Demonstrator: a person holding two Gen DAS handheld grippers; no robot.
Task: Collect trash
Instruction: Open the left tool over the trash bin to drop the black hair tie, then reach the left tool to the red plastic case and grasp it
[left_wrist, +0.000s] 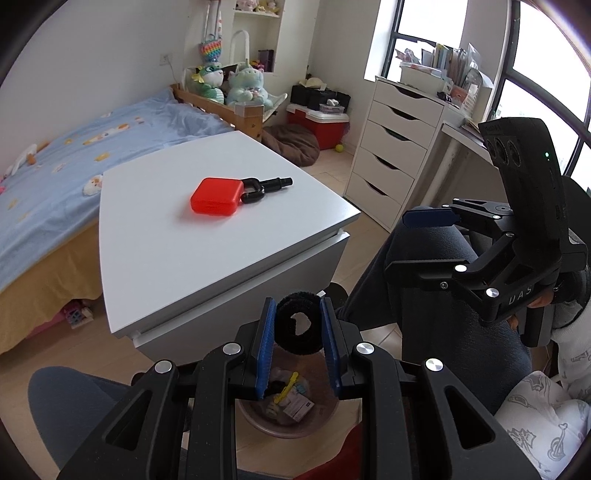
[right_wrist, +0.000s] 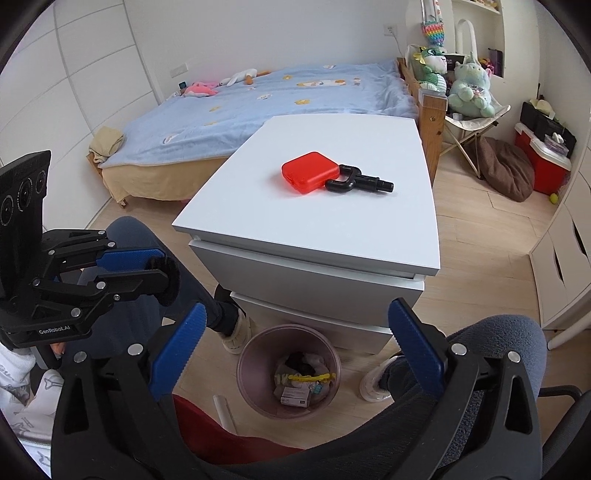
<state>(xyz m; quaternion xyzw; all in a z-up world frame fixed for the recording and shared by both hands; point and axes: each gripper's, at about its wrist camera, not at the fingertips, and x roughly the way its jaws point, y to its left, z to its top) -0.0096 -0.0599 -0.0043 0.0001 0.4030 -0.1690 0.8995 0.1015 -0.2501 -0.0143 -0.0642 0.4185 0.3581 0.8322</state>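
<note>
Left gripper (left_wrist: 297, 326) tilts down over the bin (right_wrist: 243, 373), jaws clamping a black fuzzy ring (left_wrist: 295, 325); right gripper (right_wrist: 295, 332) jaws wide, empty.

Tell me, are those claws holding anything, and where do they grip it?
The left gripper pinches a black fuzzy ring by its outer sides. The right gripper is open and holds nothing.

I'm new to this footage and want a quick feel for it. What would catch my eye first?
The red case on the white cabinet, with a black tool touching its side, stands out most. Closer in, the left gripper pinches a black fuzzy ring above the pink bin on the floor, which already holds scraps. The right gripper has its jaws wide and empty.
</note>
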